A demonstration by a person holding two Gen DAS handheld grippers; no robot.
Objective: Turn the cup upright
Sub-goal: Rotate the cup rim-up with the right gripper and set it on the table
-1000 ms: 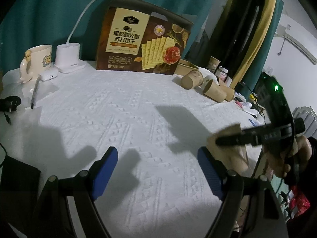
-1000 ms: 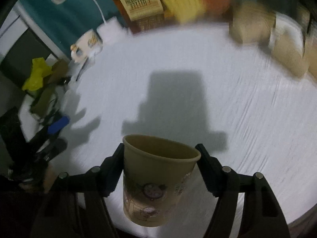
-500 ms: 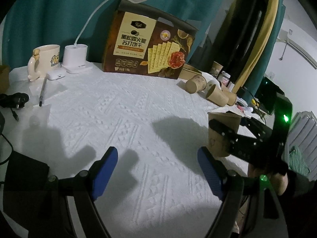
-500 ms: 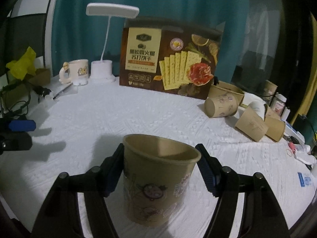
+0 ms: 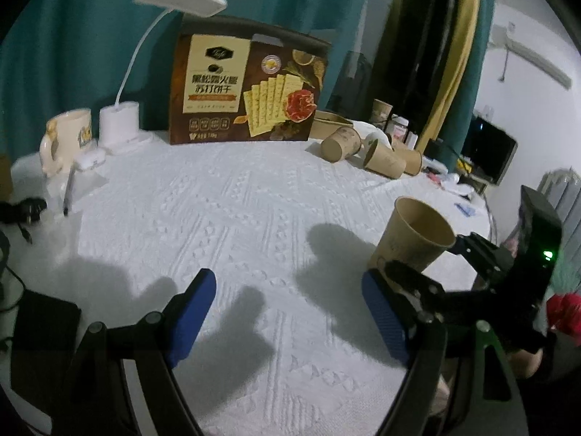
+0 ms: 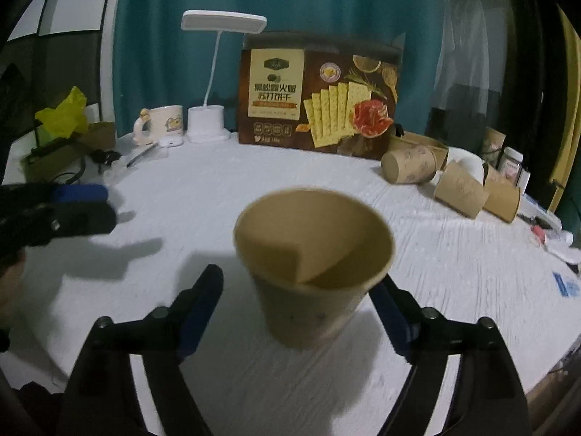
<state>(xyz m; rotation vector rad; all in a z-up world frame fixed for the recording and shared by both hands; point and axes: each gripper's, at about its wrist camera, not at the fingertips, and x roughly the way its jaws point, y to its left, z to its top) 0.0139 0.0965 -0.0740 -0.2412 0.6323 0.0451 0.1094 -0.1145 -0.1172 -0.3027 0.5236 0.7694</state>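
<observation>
A tan paper cup (image 6: pixel 312 265) stands mouth-up on the white cloth, between the fingers of my right gripper (image 6: pixel 296 309). The jaws are spread wider than the cup, with a clear gap on the left side; the right finger is at or near the cup wall. The cup also shows in the left wrist view (image 5: pixel 414 236), with the right gripper (image 5: pixel 428 265) around it. My left gripper (image 5: pixel 287 312) is open and empty over the cloth, left of the cup. It shows in the right wrist view (image 6: pixel 78 205) at the far left.
Three paper cups (image 6: pixel 410 163) (image 6: pixel 459 189) (image 6: pixel 503 196) lie on their sides at the back right. A cracker box (image 6: pixel 319 94), a white desk lamp (image 6: pixel 210 123) and a mug (image 6: pixel 163 125) stand along the back. A pen (image 5: pixel 69 192) and a black cable (image 5: pixel 25 210) lie at the left.
The right gripper has set the cup down upright on the cloth and opened its jaws. It had been shut on the cup and held it. The left gripper has stayed open.
</observation>
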